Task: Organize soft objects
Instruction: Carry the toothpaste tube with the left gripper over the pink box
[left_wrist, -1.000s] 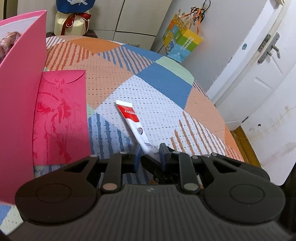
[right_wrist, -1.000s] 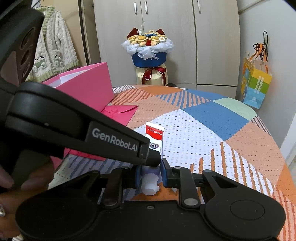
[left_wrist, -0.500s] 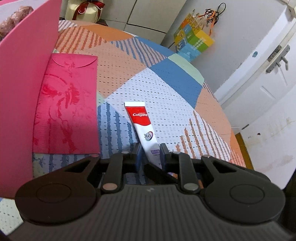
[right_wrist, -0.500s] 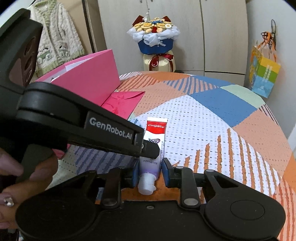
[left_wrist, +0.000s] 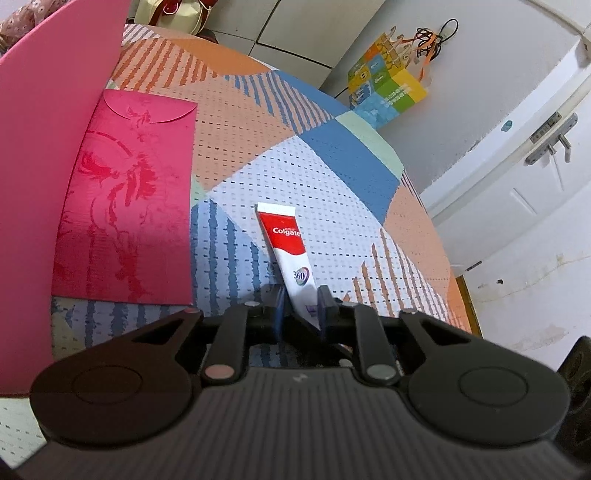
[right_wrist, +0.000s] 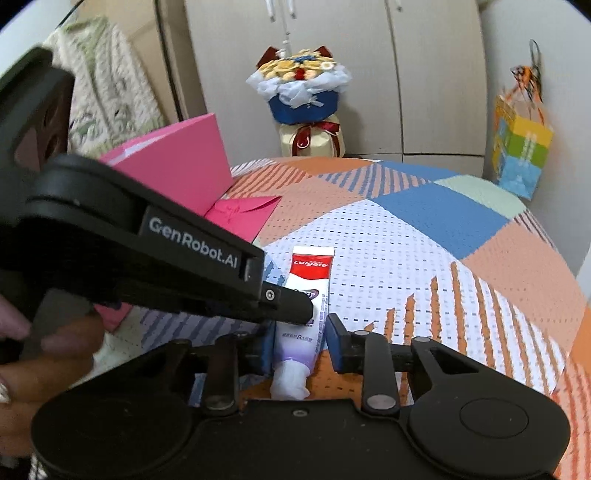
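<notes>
While toothpaste tube (left_wrist: 286, 251) lies on patchwork tablecloth (left_wrist: 332, 177), left gripper (left_wrist: 300, 314) pinches its lower body, jaws near closed. Right gripper (right_wrist: 300, 341) straddles cap end, pads slightly apart, not pressing. Tube likely light, squashy, slick; firm shoulder near cap looks safest hold.

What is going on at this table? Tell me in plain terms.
A person is working with two hand-held grippers on a Colgate toothpaste tube over the patchwork tablecloth. The left gripper is shut on the tube's lower body. The right gripper sits around the cap end; its jaws have just been opening, and a gap shows beside the tube, so it looks like a hand-over to the left. A red envelope and a pink card box lie to the left.
</notes>
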